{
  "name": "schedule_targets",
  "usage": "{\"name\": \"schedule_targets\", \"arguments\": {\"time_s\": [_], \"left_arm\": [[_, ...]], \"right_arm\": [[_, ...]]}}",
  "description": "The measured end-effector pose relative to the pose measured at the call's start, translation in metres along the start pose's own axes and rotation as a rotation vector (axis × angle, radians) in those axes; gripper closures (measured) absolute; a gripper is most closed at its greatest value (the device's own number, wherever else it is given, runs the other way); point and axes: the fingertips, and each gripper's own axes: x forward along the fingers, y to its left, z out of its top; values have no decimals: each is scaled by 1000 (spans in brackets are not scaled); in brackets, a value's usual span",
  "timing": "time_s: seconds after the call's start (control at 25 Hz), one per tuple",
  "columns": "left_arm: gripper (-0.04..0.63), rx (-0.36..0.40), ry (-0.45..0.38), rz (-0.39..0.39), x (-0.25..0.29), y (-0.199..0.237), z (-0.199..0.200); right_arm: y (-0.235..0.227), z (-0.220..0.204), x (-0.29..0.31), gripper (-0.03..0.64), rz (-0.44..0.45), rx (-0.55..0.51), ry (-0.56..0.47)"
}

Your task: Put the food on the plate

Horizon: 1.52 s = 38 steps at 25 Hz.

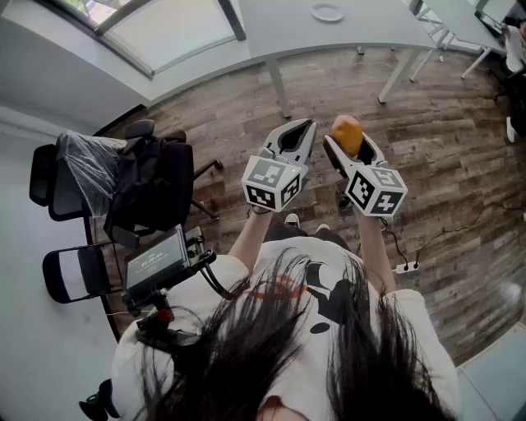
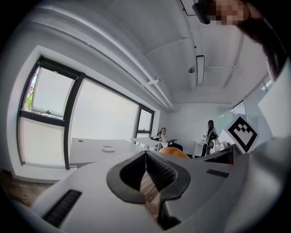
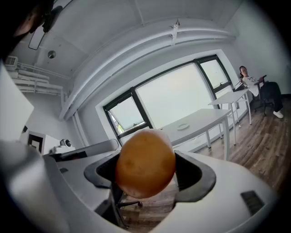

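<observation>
A round orange-brown piece of food (image 1: 347, 134) (image 3: 145, 163) sits between the jaws of my right gripper (image 1: 348, 141) (image 3: 146, 157), which is shut on it and holds it in the air in front of me. Beside it, my left gripper (image 1: 303, 129) (image 2: 146, 155) is shut with nothing in it; the food's top (image 2: 173, 152) shows just past its jaws. A small white plate (image 1: 327, 12) (image 2: 107, 148) (image 3: 183, 127) lies on the long white table (image 1: 362, 33) across the room, well away from both grippers.
Wooden floor lies between me and the table. Black office chairs (image 1: 107, 185) stand at my left, one under plastic wrap. A screen device (image 1: 156, 263) hangs at my left side. A power strip (image 1: 405, 267) lies on the floor. People sit and stand far off (image 2: 210, 134).
</observation>
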Motion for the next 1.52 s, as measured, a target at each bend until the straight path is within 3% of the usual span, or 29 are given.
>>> {"name": "schedule_targets", "arguments": {"time_s": [0.92, 1.36, 1.52], "left_arm": [[589, 12, 14, -11, 2, -1, -5], [589, -29, 25, -72, -9, 72, -15], [589, -33, 34, -92, -8, 74, -18]], "right_arm": [[-2, -2, 3, 249, -15, 6, -16], [35, -20, 59, 249, -78, 17, 2], [36, -25, 57, 249, -96, 31, -1]]}}
